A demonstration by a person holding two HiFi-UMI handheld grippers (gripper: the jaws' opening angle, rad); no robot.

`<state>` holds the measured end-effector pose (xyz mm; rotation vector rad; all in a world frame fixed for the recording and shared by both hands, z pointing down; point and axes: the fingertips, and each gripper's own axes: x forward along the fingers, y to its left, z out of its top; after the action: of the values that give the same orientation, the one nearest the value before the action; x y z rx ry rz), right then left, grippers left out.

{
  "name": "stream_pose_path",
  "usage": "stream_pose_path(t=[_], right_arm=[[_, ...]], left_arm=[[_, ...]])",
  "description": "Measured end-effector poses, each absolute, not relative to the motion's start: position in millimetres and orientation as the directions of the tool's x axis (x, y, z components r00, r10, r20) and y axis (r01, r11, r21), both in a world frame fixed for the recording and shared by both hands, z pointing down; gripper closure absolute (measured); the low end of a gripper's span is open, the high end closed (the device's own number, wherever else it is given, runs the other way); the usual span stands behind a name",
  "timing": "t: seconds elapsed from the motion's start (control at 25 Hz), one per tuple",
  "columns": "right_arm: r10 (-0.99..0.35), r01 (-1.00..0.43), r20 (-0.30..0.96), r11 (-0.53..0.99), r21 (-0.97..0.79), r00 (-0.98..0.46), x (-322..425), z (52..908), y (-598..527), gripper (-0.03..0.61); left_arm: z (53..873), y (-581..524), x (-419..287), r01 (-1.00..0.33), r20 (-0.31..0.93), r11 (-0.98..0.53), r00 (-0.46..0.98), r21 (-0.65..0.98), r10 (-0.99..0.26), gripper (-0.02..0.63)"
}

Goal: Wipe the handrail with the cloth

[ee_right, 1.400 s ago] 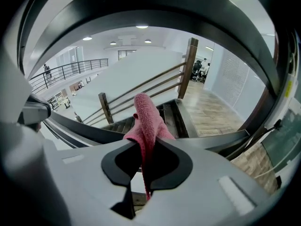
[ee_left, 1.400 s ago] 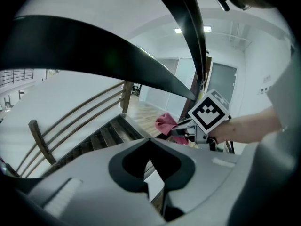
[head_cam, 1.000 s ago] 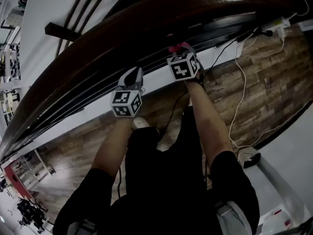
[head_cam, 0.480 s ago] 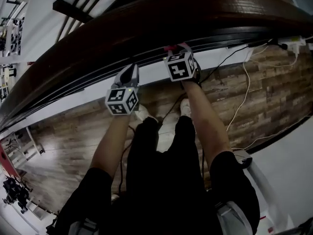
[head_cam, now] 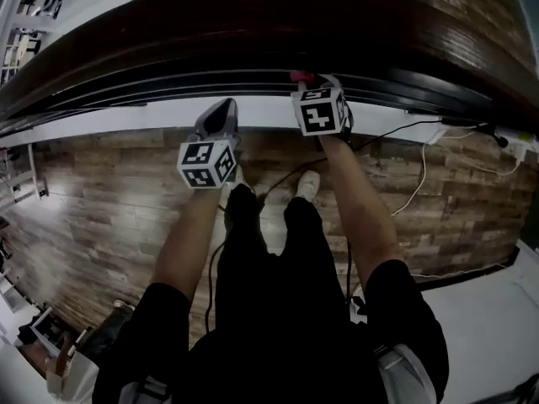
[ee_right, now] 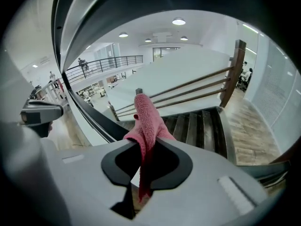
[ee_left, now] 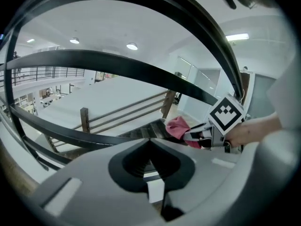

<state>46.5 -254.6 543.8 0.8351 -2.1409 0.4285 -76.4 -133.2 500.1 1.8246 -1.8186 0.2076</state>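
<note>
here the cloth sits clamped in the right tool, under the handrail.

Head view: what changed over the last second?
Mostly the view swung. The handrail, slanted a second ago, now runs nearly level across the top, and the white cable slid from upper right to mid right. Both arms kept their pose: the right claw is still shut on the pink cloth up at the rail, and the left claw is still shut and empty, just below it.
</note>
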Motion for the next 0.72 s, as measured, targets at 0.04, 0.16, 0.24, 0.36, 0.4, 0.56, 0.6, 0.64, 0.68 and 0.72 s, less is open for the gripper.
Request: stream_pose_path(t=[0.04, 0.16, 0.24, 0.36, 0.4, 0.56, 0.6, 0.64, 0.68, 0.72], right_arm=[[-0.414, -0.669, 0.768, 0.743, -0.026, -0.489, 39, 543, -251, 0.54], [-0.391, -0.623, 0.764, 0.782, -0.018, -0.513, 23, 543, -246, 0.539], [-0.378, -0.594, 0.764, 0.804, -0.009, -0.523, 14, 544, -243, 0.54], [-0.373, -0.56, 0.759, 0.829, 0.014, -0.533, -4, 544, -238, 0.54], [-0.372, -0.553, 0.76, 0.833, 0.02, -0.532, -8, 545, -235, 0.539], [-0.384, -0.54, 0.755, 0.84, 0.047, -0.531, -22, 548, -229, 0.54], [-0.391, -0.543, 0.748, 0.838, 0.049, -0.536, -27, 547, -229, 0.538], [-0.394, -0.546, 0.742, 0.836, 0.045, -0.542, -32, 547, -228, 0.538], [-0.394, -0.548, 0.736, 0.836, 0.038, -0.55, -37, 547, -225, 0.538], [-0.392, -0.545, 0.732, 0.838, 0.033, -0.557, -43, 548, -220, 0.539]], left_arm=[[499, -128, -81, -0.959, 0.474, 0.087, 0.054, 0.269, -0.879, 0.614], [497, -116, -91, -0.951, 0.464, 0.148, -0.006, 0.271, -0.886, 0.614], [497, -109, -97, -0.943, 0.451, 0.186, -0.043, 0.276, -0.891, 0.614], [501, -99, -115, -0.931, 0.438, 0.228, -0.084, 0.286, -0.895, 0.614], [504, -95, -122, -0.924, 0.439, 0.241, -0.093, 0.296, -0.894, 0.614], [513, -83, -144, -0.903, 0.43, 0.271, -0.111, 0.333, -0.896, 0.614], [514, -83, -149, -0.903, 0.424, 0.269, -0.111, 0.334, -0.899, 0.614], [514, -81, -153, -0.904, 0.421, 0.267, -0.11, 0.335, -0.9, 0.614], [516, -79, -158, -0.903, 0.423, 0.267, -0.109, 0.336, -0.9, 0.614], [518, -74, -163, -0.902, 0.426, 0.27, -0.109, 0.338, -0.898, 0.614]])
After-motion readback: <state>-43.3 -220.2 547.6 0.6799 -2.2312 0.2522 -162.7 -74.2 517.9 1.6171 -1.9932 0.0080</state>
